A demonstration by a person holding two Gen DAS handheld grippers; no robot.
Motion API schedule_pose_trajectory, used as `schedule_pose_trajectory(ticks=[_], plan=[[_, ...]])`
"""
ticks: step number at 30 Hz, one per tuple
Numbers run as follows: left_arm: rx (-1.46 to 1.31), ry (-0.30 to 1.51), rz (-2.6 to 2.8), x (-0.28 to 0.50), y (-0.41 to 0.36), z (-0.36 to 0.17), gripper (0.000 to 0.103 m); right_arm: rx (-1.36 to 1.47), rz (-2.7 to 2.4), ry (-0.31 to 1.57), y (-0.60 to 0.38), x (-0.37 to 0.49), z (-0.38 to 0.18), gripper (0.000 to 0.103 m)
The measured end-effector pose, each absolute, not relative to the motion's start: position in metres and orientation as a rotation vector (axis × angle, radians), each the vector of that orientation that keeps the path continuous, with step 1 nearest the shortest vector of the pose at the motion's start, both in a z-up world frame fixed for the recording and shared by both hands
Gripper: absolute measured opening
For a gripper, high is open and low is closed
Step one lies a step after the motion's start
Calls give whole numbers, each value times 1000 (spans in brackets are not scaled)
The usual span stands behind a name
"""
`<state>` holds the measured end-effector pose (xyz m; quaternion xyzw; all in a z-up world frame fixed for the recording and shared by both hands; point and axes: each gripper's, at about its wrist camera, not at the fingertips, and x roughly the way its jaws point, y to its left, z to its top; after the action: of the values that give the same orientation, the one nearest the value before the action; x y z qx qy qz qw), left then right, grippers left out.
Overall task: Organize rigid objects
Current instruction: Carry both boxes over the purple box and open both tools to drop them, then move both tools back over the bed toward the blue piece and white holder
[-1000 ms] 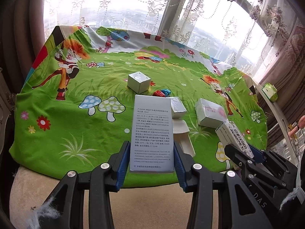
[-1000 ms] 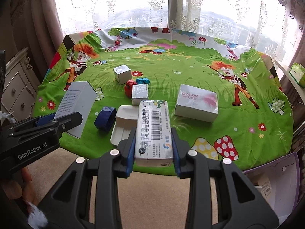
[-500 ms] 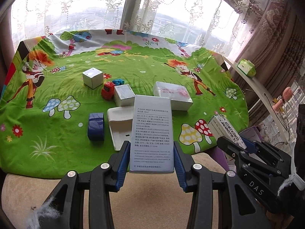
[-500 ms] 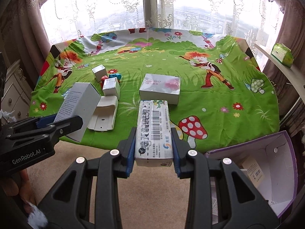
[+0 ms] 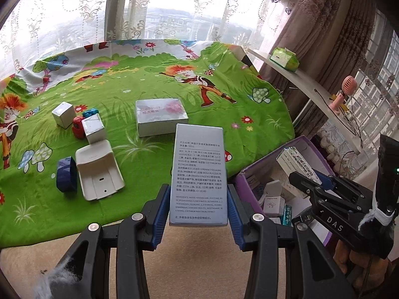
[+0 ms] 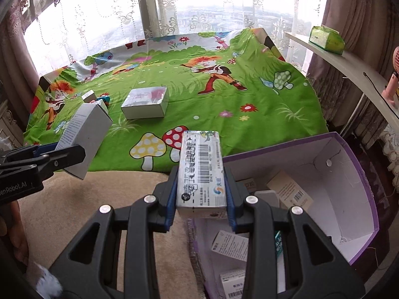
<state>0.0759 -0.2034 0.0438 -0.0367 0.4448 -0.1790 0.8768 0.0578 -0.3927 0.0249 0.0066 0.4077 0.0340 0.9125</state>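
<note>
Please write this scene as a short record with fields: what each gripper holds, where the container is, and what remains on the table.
left gripper: jaws shut on grey box, held upright above the table edge
right gripper: jaws shut on barcode box, held over the purple bin
purple bin: open, on the floor beside the table, small boxes already inside
tablecloth: green cartoon print
left on table: flat white box, white tray, blue block, two small silver boxes
</note>
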Motion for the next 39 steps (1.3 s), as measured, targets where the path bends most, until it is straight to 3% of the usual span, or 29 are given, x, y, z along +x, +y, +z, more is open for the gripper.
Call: schedule_pose_trajectory(ticks=[18,21,23,25,36,39], plan=[[65,938,-740,48,-318,45,45,118,-250,801,-533,26,35,37],[87,941,-768,44,-326,44,52,125,-272,792,-540,25,37,39],[88,937,-762,43,-326,44,58,128,-283,785,-542,24,38,66],[65,939,-754,46,-321,44,58,117,-286,770,-541,23,39,78],[48,928,-700,49,-310,47,58,96,-250,755,-527,25,44,79],[35,908,-692,49,-304,52,65,118,-215,730,-523,23,49,90]])
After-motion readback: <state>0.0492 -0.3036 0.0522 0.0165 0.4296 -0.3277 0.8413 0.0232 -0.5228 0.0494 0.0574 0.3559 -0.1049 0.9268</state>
